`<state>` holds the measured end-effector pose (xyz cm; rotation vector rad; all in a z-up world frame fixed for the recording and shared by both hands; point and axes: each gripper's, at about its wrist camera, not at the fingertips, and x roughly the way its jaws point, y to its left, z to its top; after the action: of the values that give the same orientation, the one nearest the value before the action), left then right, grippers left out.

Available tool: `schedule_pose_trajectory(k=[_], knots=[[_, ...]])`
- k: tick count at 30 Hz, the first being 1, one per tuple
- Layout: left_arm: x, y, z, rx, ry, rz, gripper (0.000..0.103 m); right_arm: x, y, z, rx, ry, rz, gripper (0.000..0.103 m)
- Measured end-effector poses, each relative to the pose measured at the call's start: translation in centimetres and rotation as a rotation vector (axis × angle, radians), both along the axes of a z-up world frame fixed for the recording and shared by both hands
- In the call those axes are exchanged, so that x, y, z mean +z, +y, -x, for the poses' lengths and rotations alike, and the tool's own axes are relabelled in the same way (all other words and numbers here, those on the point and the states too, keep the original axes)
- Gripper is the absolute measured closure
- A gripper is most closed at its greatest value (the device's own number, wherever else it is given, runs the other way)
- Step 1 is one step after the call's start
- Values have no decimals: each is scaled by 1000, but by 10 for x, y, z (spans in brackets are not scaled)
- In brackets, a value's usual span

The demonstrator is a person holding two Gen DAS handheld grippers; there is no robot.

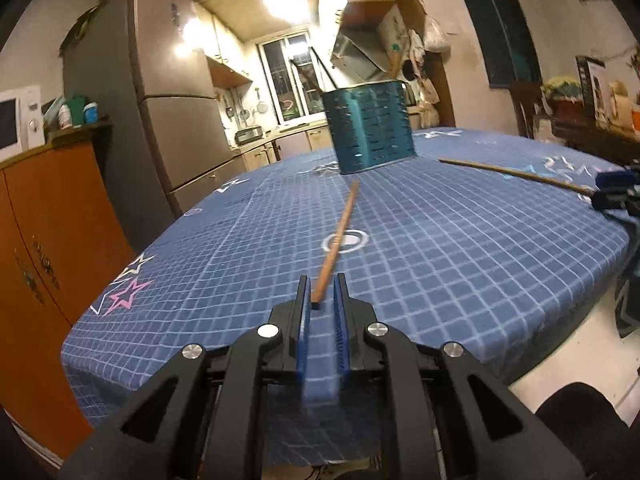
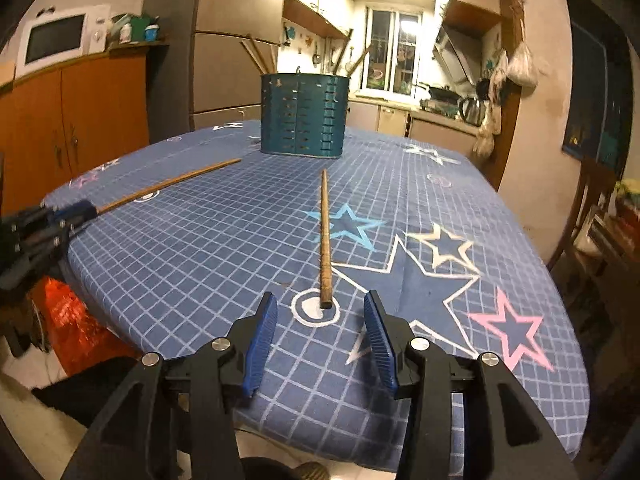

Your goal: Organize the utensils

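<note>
A teal perforated utensil holder stands at the far side of the table with several sticks rising from it. Two wooden chopsticks lie flat on the blue checked cloth. One chopstick has its near end between the narrow jaws of my left gripper. It sits beside the left pad, and a small gap shows at the right pad. The other chopstick points at the holder. Its near end lies level with the fingertips of my right gripper, whose jaws stand apart without touching it.
An orange cabinet carrying a microwave and a tall fridge stand off the table's left side. A red bag lies on the floor by the near left corner. Dark furniture crowds the right side.
</note>
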<state>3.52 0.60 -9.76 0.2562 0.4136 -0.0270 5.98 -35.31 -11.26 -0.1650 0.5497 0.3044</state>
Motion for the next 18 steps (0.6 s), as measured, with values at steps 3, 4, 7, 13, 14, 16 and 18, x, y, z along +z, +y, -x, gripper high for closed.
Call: schedule_pose_trajectory(k=[3, 4, 7, 13, 14, 16, 18], knots=[[-2, 7, -4, -1, 6, -1, 91, 0, 7, -1, 17, -3, 11, 57], [-2, 9, -2, -9, 1, 3, 90, -1, 8, -3, 20, 0, 13, 59], [-3, 10, -3, -39, 10, -1, 88, 0, 4, -10, 4, 16, -14, 69], [-5, 13, -4, -56, 12, 25, 82, 1, -3, -27, 5, 76, -92, 77], [-5, 14, -5, -57, 13, 28, 82, 1, -4, -28, 4, 79, -96, 77], [-5, 15, -5, -62, 12, 30, 79, 1, -3, -30, 3, 78, -94, 77], [-5, 18, -8, -53, 8, 35, 77, 1, -3, -30, 2, 78, -93, 77]])
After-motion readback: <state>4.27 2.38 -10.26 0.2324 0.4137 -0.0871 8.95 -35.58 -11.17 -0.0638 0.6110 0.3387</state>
